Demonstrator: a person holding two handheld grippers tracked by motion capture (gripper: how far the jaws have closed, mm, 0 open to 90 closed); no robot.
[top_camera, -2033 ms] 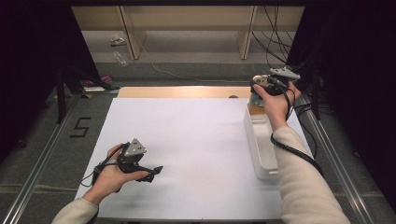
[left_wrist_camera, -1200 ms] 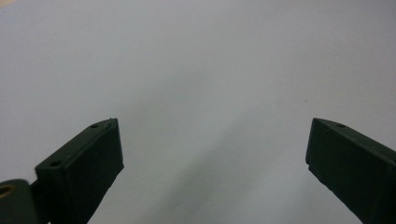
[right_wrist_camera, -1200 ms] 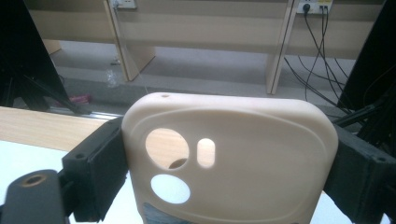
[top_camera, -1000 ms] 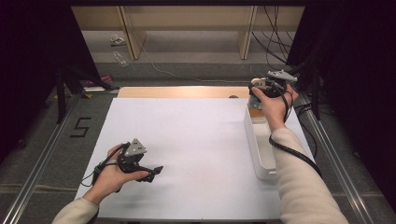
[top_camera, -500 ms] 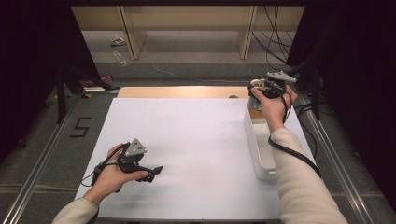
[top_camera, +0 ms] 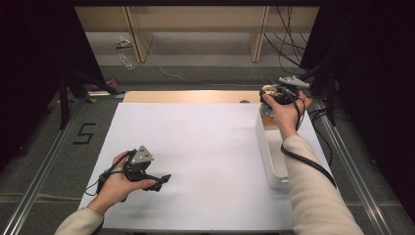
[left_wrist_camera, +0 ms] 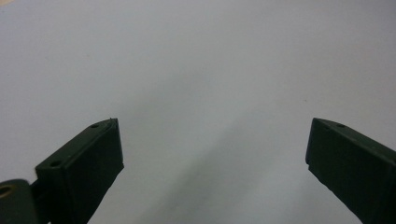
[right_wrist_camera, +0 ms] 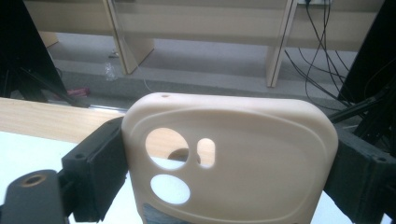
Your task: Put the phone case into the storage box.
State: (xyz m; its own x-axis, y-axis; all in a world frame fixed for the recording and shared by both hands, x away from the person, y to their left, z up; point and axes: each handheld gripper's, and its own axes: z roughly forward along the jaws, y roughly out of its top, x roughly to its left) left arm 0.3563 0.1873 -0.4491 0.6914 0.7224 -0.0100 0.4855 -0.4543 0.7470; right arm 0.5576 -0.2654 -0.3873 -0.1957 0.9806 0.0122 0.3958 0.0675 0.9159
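Already we pinch the beige phone case [right_wrist_camera: 229,163] upright in our right hand-held gripper [top_camera: 274,92]; left hand-held gripper [top_camera: 156,180] rests spread, well apart.

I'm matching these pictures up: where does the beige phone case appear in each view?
High view: phone case, upper right, in the right tool.
Right gripper view: centre, clamped between both jaws.
Left gripper view: white table cover only.
Shared landmark: the wooden strip along the table's far edge.
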